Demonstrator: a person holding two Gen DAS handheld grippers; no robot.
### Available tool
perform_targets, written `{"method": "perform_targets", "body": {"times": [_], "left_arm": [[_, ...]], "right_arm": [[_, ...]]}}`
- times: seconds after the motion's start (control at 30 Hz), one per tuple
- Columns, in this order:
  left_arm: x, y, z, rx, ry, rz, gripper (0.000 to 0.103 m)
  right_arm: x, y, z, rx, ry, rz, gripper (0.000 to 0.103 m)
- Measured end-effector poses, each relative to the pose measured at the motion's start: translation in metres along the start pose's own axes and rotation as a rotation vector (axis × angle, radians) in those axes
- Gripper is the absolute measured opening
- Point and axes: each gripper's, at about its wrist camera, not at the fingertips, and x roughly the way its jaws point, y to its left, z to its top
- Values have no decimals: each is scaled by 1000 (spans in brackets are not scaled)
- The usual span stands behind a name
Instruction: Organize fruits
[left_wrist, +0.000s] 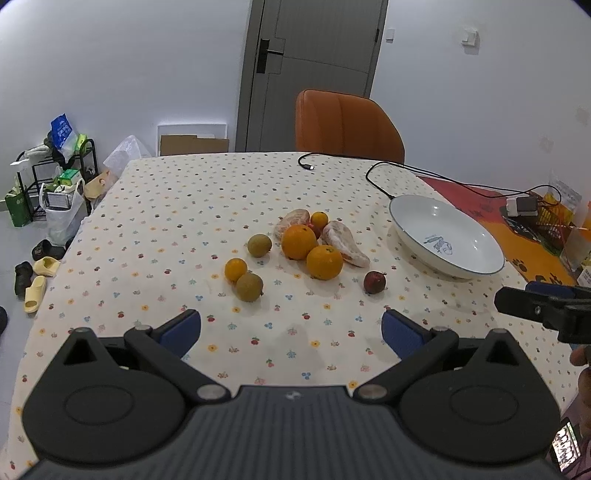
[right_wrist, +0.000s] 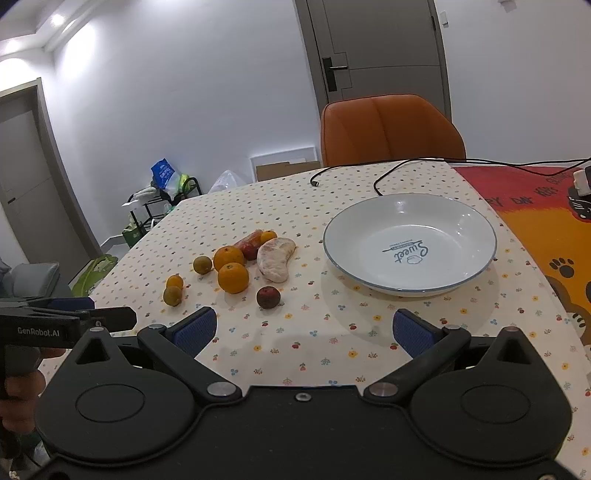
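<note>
With both my left gripper (left_wrist: 291, 328) and right gripper (right_wrist: 304, 326) spread wide and empty, the small dark-red round fruit (right_wrist: 268, 297) lies just ahead, firm and likely to roll, so I'd pinch its middle, the empty white blue-rimmed ceramic plate (right_wrist: 476, 266) beyond to the right.

fruits (right_wrist: 240, 266): oranges, brown and red ones, peeled segments, clustered loose on desk | plate (right_wrist: 410, 286): white, empty, set beside them
</note>
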Motion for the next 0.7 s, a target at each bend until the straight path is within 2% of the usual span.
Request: {"method": "perform_targets", "body": {"times": [0.7], "left_arm": [[-1, 1, 1, -7, -2, 5, 103]], "right_arm": [[1, 0, -1, -6, 15, 3, 103]]}}
